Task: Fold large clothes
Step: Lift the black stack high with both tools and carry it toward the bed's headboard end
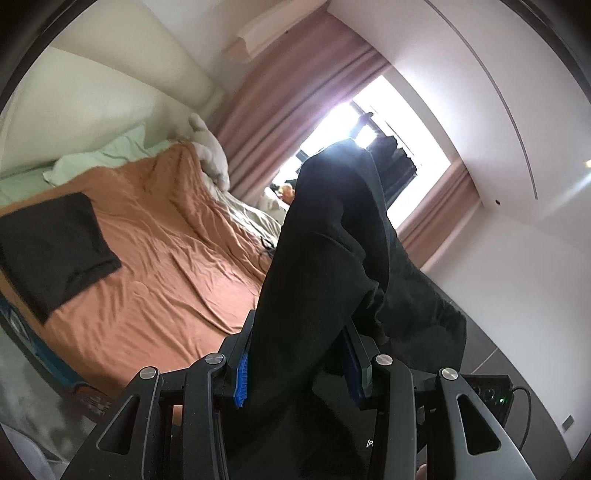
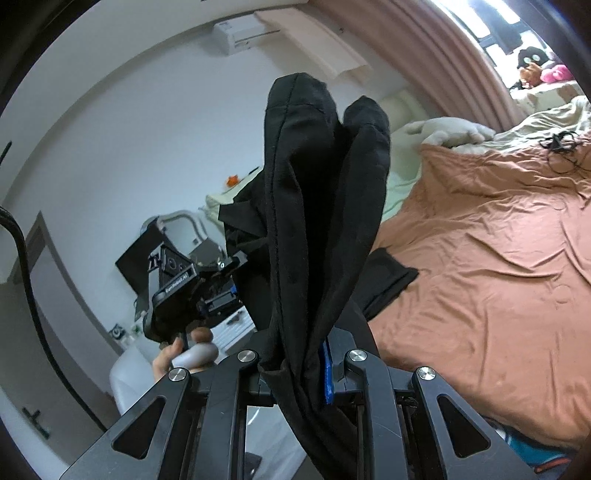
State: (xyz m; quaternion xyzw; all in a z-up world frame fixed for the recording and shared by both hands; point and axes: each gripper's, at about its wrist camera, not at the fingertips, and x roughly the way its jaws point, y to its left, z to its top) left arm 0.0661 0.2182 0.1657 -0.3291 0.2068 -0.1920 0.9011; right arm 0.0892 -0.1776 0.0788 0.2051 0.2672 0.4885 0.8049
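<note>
Both claws gripped one black garment (image 1: 332, 236) held up in the air beside a bed with an orange sheet (image 1: 162, 236); the left gripper (image 1: 295, 365) stood partly open, clamped on a thick bunch of cloth. The right gripper (image 2: 295, 365) was nearly closed on gathered folds; a second dark garment (image 1: 51, 247) lay flat on the sheet.

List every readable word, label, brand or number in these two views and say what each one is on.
"GenRobot.AI" on the body of the left gripper, seen in the right wrist view; small, so the reading is likely rather than certain.
Partial white print beginning "P" low on the black garment in the left wrist view: cut off, unreadable.
Marking on the air conditioner: too small to read.
</note>
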